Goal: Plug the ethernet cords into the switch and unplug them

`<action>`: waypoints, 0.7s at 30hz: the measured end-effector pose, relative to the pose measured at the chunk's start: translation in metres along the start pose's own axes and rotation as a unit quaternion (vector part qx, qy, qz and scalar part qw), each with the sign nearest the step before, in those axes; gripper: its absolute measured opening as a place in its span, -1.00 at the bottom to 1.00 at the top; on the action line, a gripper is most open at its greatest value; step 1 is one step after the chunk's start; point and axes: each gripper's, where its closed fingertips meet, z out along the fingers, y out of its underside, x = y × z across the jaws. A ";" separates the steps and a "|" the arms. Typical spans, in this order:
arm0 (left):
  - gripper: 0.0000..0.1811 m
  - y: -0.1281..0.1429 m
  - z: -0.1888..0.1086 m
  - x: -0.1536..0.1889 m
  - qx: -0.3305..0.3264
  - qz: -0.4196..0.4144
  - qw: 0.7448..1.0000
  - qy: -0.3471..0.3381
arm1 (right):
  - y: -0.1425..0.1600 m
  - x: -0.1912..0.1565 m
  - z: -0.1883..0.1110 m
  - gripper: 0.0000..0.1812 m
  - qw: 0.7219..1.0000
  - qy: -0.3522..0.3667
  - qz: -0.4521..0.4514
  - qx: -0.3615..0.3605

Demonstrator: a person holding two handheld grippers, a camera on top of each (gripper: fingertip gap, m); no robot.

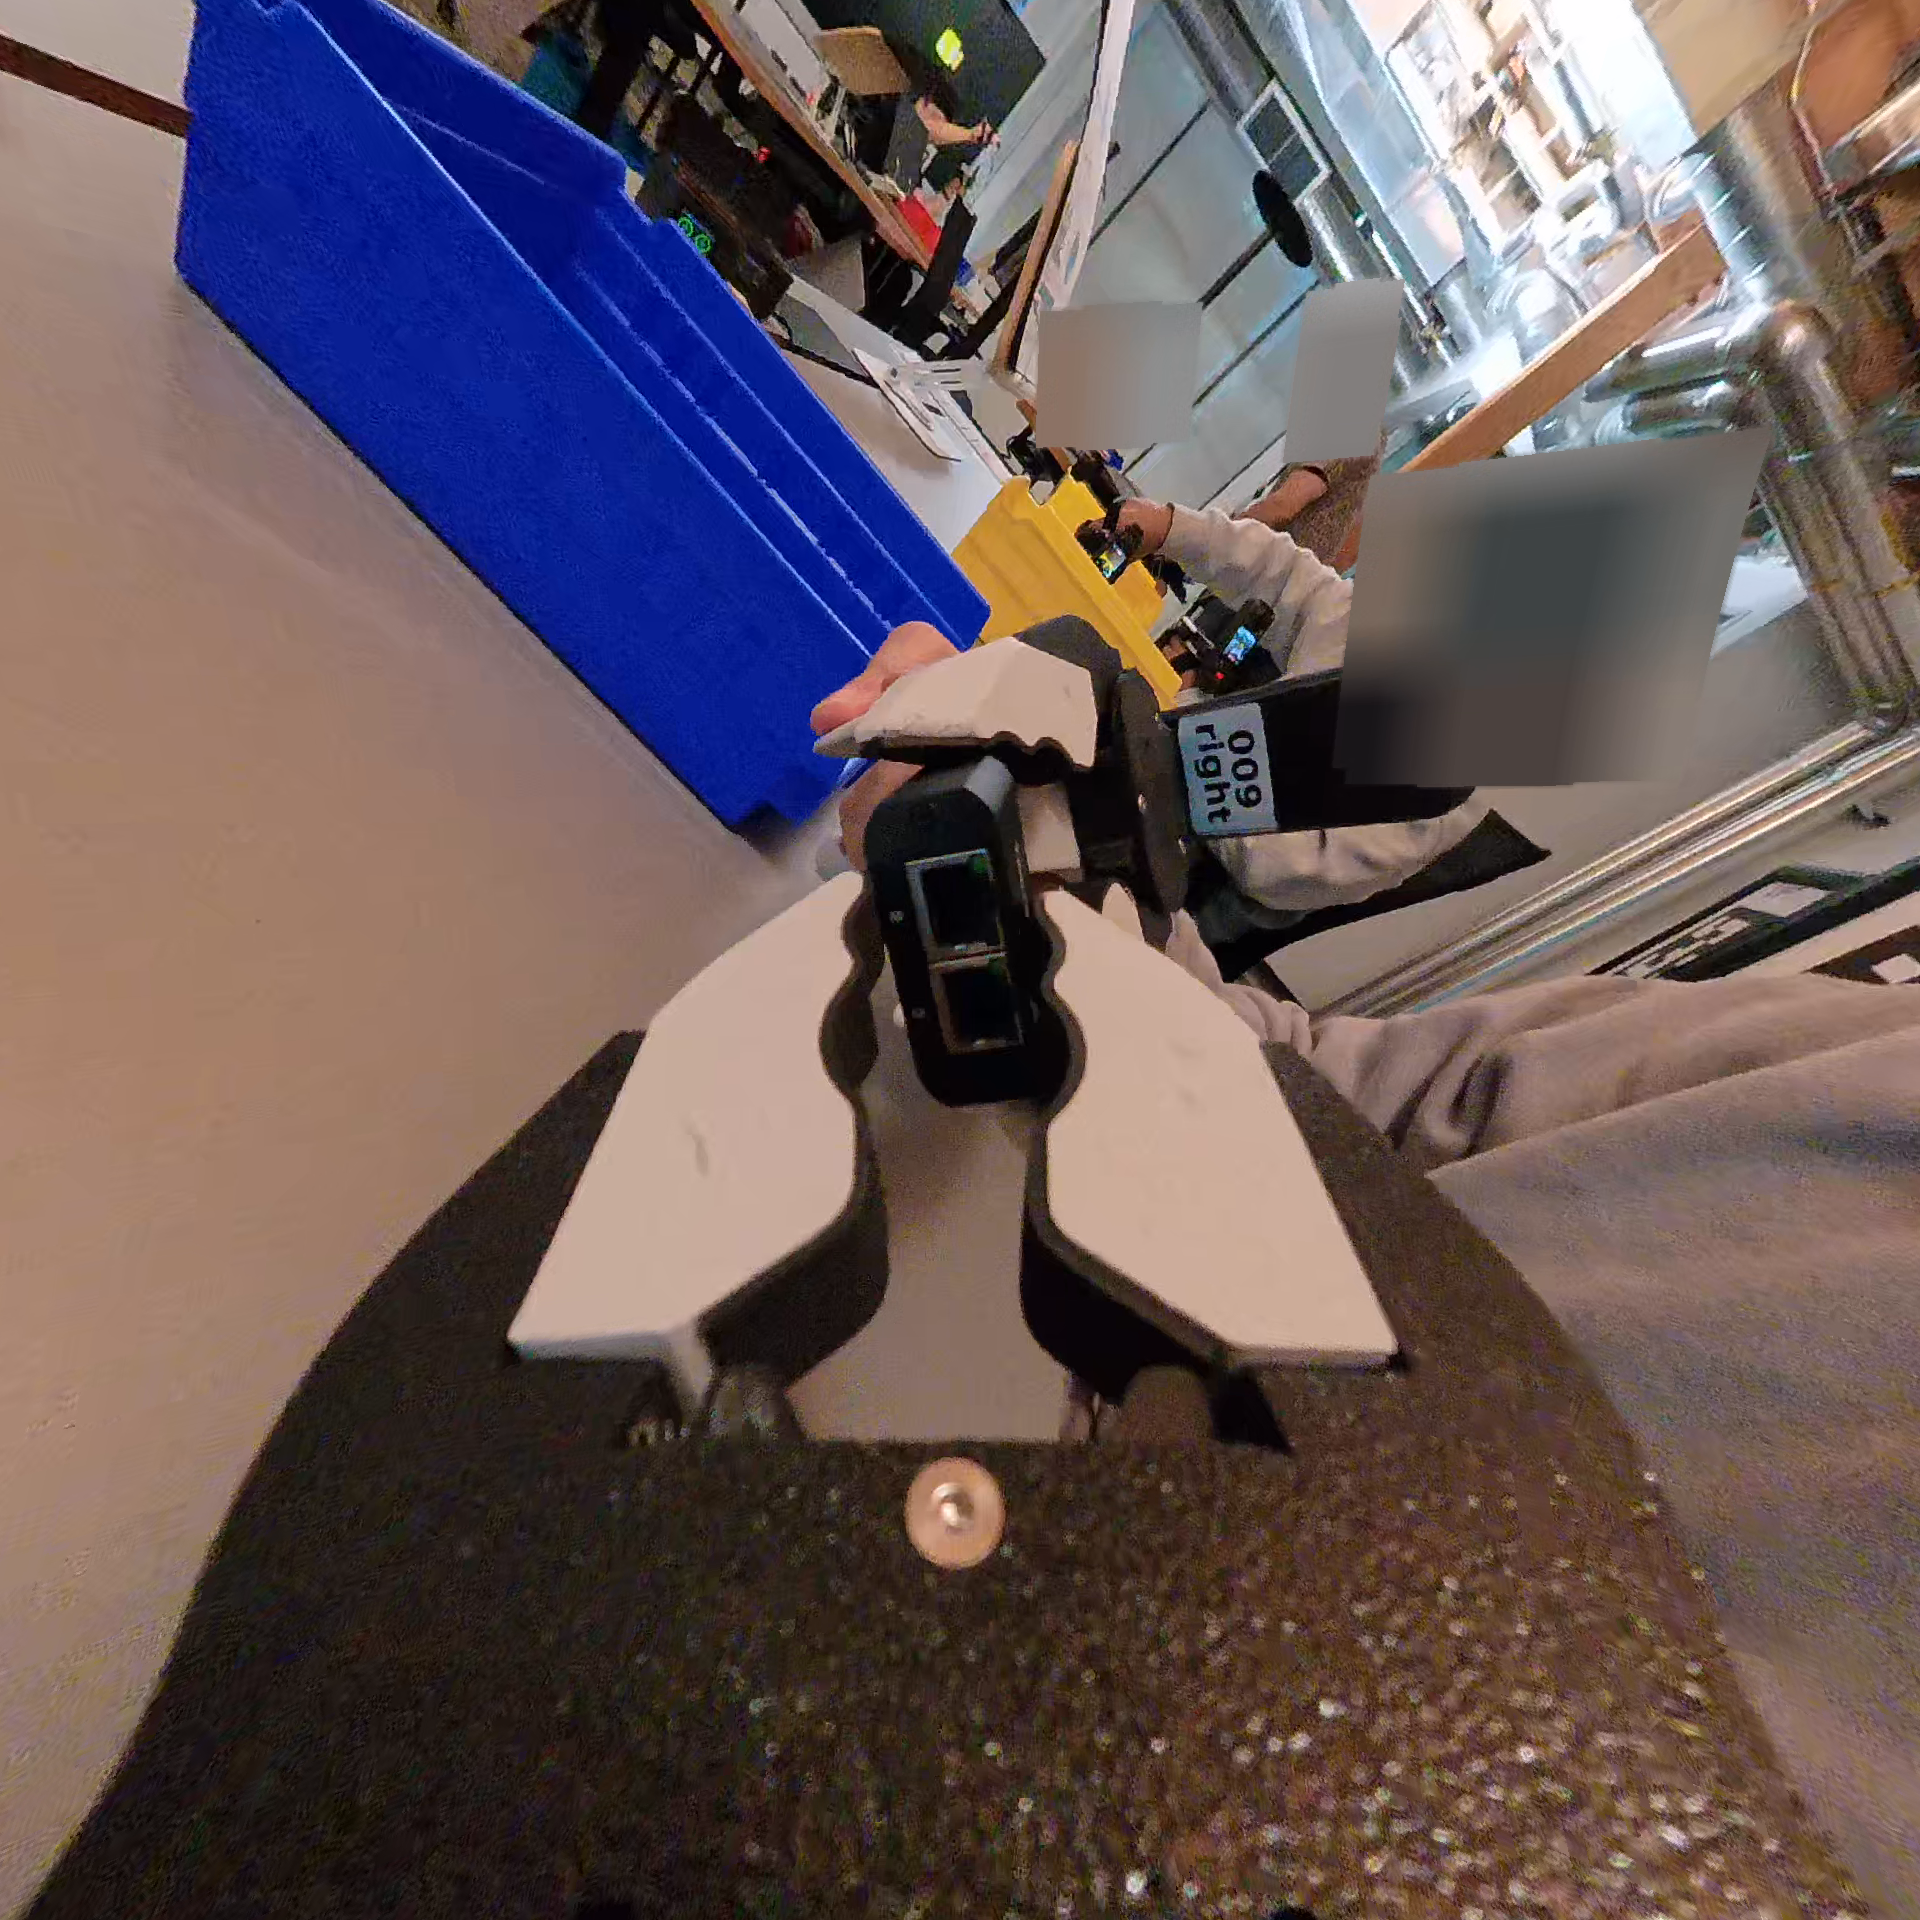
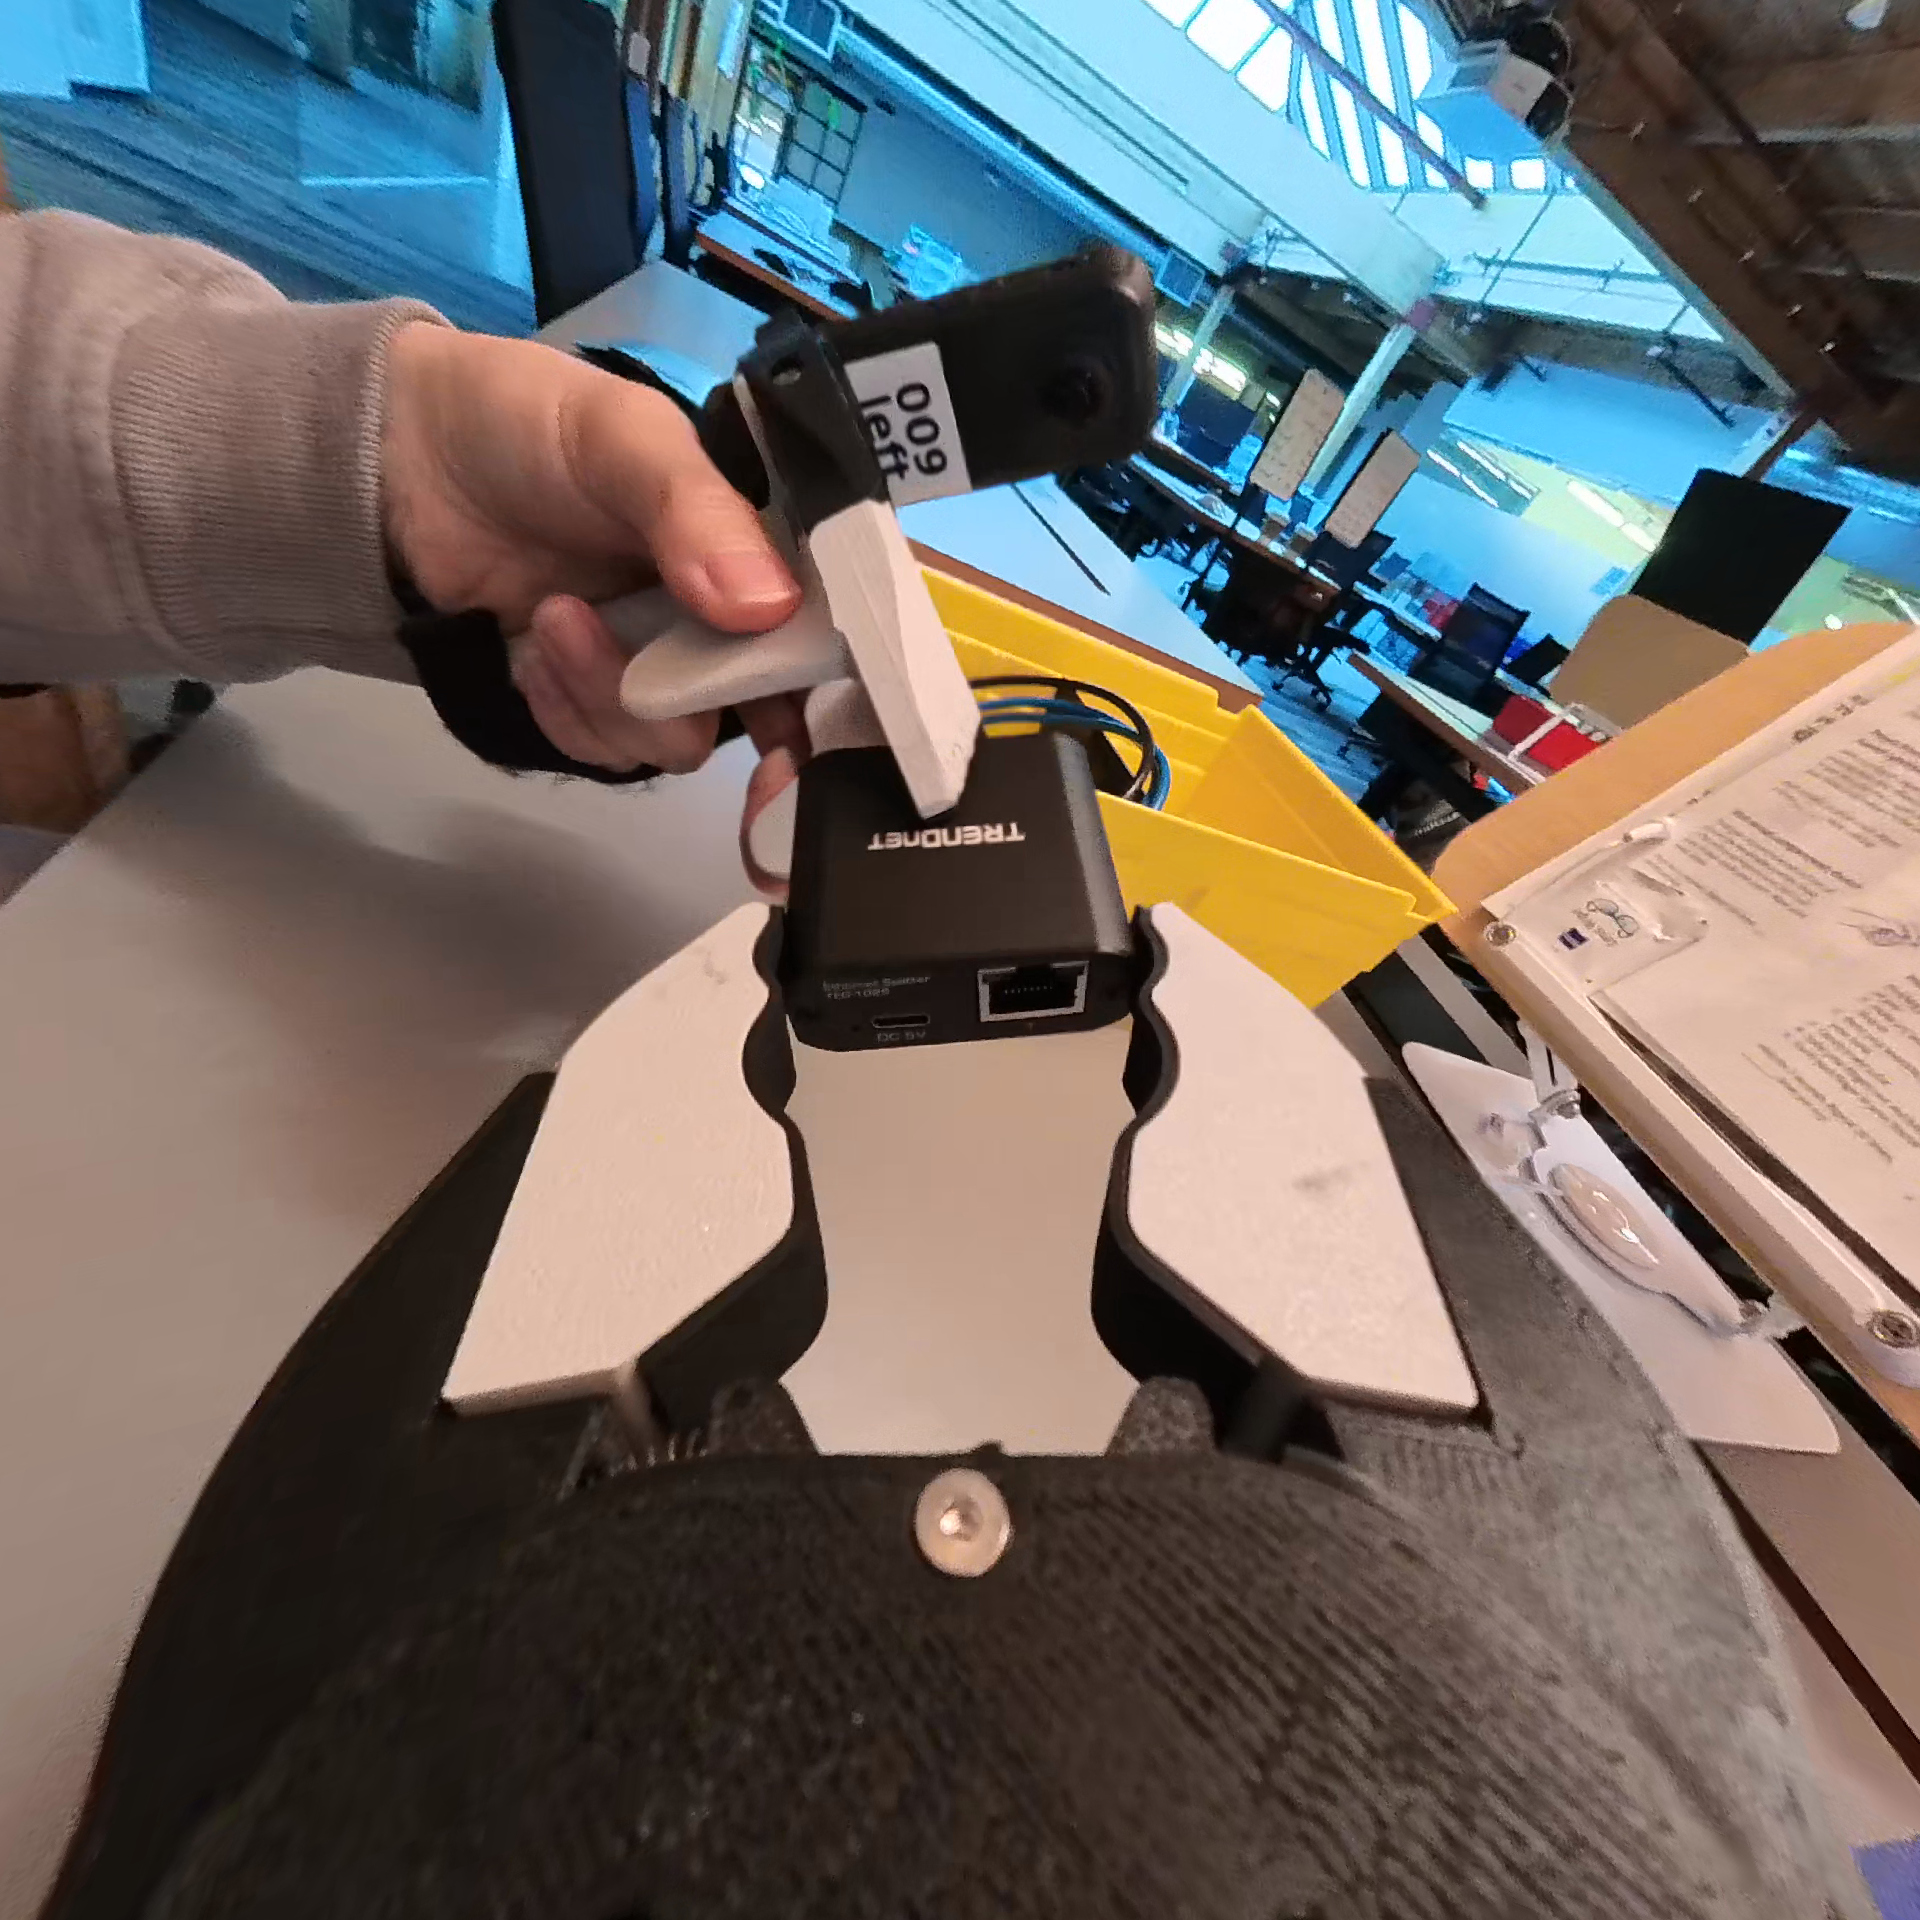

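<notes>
I hold the little black box up above the worktop, pinched by both my left gripper and right gripper. It is smooth and hard, so it could slip or twist. The cords sit in the yellow bin, I think.

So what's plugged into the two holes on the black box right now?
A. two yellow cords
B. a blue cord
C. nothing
C: in the left wrist view both holes on the black box look empty, while the blue cords sit behind it by the yellow bin.
</notes>
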 end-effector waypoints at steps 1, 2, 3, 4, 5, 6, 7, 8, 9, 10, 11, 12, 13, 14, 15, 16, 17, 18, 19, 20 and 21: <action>-0.73 -0.001 0.000 -0.001 0.005 -0.004 1.000 -0.002 | 0.001 0.000 0.001 -0.31 1.000 0.003 0.002 -0.003; -0.74 -0.001 0.001 -0.001 0.009 -0.008 1.000 -0.001 | 0.000 0.000 0.001 -0.31 1.000 0.003 0.005 0.002; -0.74 0.000 0.003 0.000 0.008 -0.010 1.000 0.002 | -0.003 -0.001 0.001 -0.31 1.000 0.001 0.007 0.015; -0.74 0.000 0.005 0.001 0.008 -0.013 1.000 0.005 | -0.005 -0.002 0.001 -0.30 1.000 0.001 0.006 0.023; -0.74 -0.001 0.005 0.001 0.013 -0.015 1.000 0.004 | -0.005 -0.002 0.002 -0.32 1.000 0.001 0.005 0.019; -0.75 -0.001 0.005 0.000 0.014 -0.014 1.000 0.000 | -0.003 -0.002 0.002 -0.32 1.000 0.003 0.007 0.013; -0.75 -0.002 0.005 -0.001 0.018 -0.016 1.000 -0.003 | -0.003 -0.001 0.003 -0.32 1.000 0.005 0.006 0.011; -0.75 -0.004 0.004 -0.003 0.029 -0.019 0.999 -0.008 | -0.003 0.002 0.003 -0.32 1.000 0.017 0.003 0.013; -0.75 -0.007 0.004 -0.004 0.039 -0.021 0.999 -0.012 | -0.002 0.006 0.003 -0.32 0.999 0.034 -0.002 0.015; -0.75 -0.008 0.003 -0.005 0.045 -0.025 0.999 -0.014 | -0.001 0.007 0.003 -0.32 0.999 0.041 -0.003 0.013; -0.75 -0.009 0.003 -0.006 0.052 -0.032 0.998 -0.014 | 0.000 0.008 0.004 -0.32 0.999 0.044 0.000 0.008; -0.75 -0.009 0.004 -0.006 0.057 -0.039 0.998 -0.012 | 0.000 0.009 0.004 -0.31 0.999 0.050 -0.001 0.007; -0.75 -0.010 0.004 -0.006 0.062 -0.049 0.997 -0.006 | 0.001 0.010 0.005 -0.31 0.998 0.055 -0.004 0.006; -0.75 -0.011 0.004 -0.006 0.067 -0.059 0.996 0.001 | 0.002 0.010 0.005 -0.32 0.998 0.057 -0.009 0.003; -0.75 -0.011 0.004 -0.006 0.070 -0.065 0.995 0.005 | 0.002 0.010 0.005 -0.32 0.998 0.059 -0.015 0.000; -0.75 -0.012 0.004 -0.005 0.075 -0.071 0.995 0.009 | 0.001 0.010 0.005 -0.32 0.998 0.059 -0.017 0.001; -0.75 -0.013 0.004 -0.005 0.082 -0.077 0.994 0.013 | 0.001 0.010 0.005 -0.32 0.998 0.059 -0.014 0.003; -0.75 -0.013 0.004 -0.004 0.082 -0.076 0.994 0.015 | -0.001 0.010 0.004 -0.32 0.998 0.057 -0.014 0.007; -0.75 -0.013 0.004 -0.003 0.082 -0.075 0.994 0.014 | -0.001 0.010 0.004 -0.32 0.998 0.056 -0.017 0.010; -0.75 -0.013 0.005 -0.004 0.086 -0.074 0.993 0.012 | 0.000 0.011 0.003 -0.32 0.998 0.058 -0.020 0.008; -0.75 -0.013 0.005 -0.004 0.087 -0.073 0.993 0.010 | 0.000 0.011 0.004 -0.32 0.998 0.059 -0.020 0.006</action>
